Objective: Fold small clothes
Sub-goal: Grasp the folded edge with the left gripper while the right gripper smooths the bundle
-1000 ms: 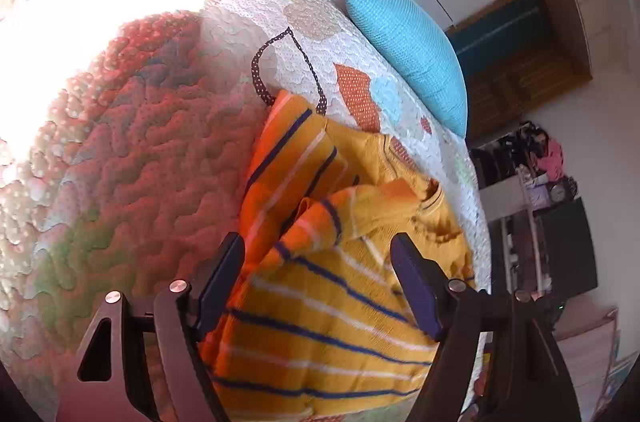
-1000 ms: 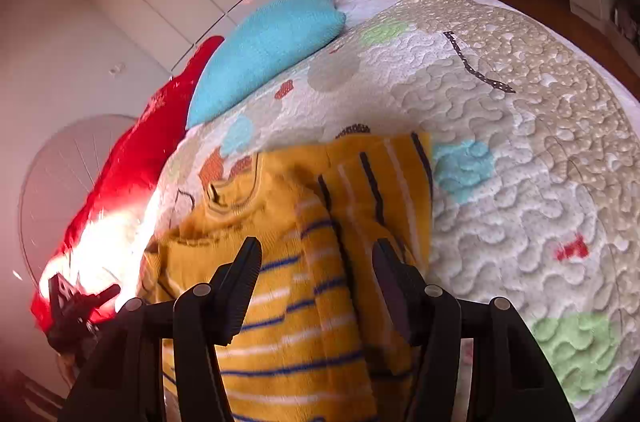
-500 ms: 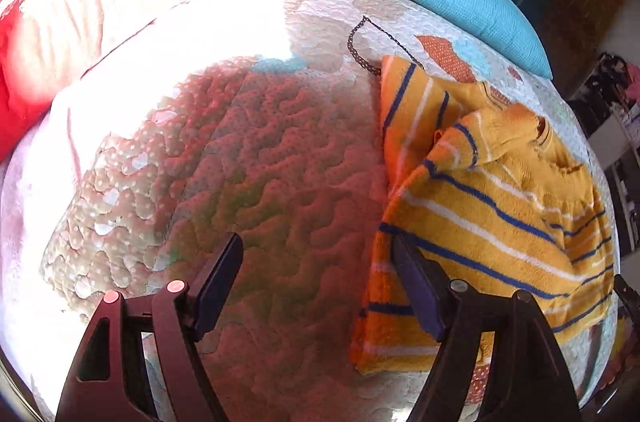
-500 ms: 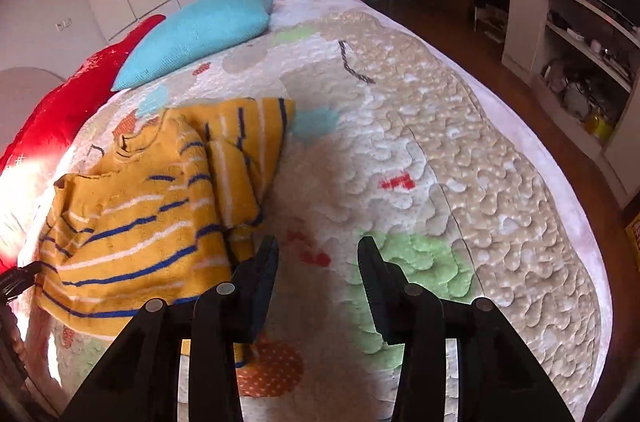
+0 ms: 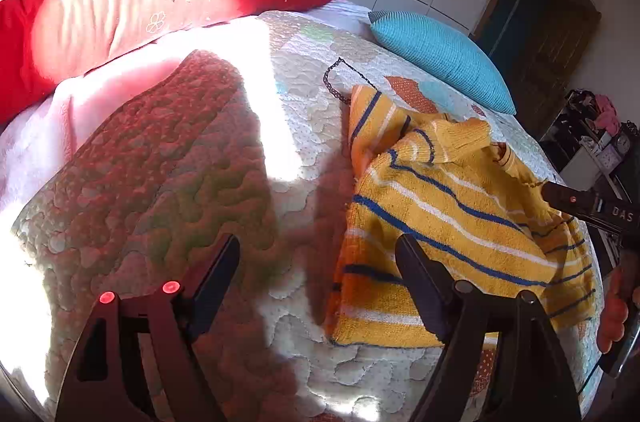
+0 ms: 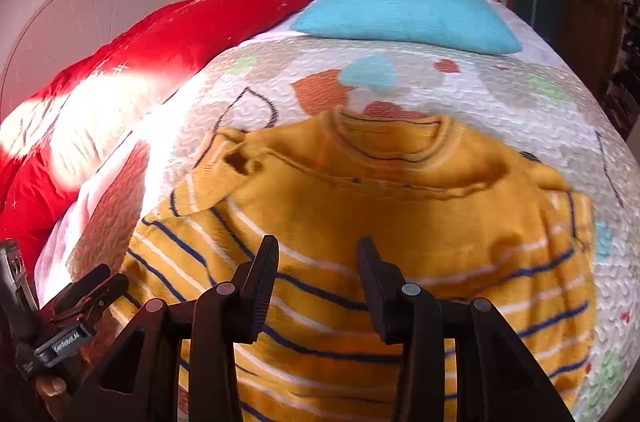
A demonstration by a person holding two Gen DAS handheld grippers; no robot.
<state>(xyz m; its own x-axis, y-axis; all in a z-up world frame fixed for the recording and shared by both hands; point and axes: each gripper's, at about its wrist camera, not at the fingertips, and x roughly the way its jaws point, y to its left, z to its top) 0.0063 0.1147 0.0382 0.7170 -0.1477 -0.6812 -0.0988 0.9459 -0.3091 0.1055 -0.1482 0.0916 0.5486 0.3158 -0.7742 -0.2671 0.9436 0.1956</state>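
A small yellow sweater (image 5: 452, 222) with blue and white stripes lies on the quilted bed cover, both sleeves folded in over its body. In the right wrist view the sweater (image 6: 380, 206) fills the middle, collar at the far side. My left gripper (image 5: 318, 258) is open and empty, above the quilt just left of the sweater's side edge. My right gripper (image 6: 318, 258) is open and empty, over the sweater's striped lower part. The right gripper's body also shows at the left wrist view's right edge (image 5: 592, 210). The left gripper shows at the lower left of the right wrist view (image 6: 80, 302).
A red pillow (image 5: 120, 2) and a turquoise pillow (image 5: 440, 54) lie at the head of the bed. The patterned quilt (image 5: 180, 162) is partly in bright sunlight. Shelves with clutter (image 5: 600, 130) stand beyond the bed's right side.
Both grippers have pulled back off the sweater. The left one swung left over bare quilt. The right one swung out to the right, then came back over the sweater's lower part.
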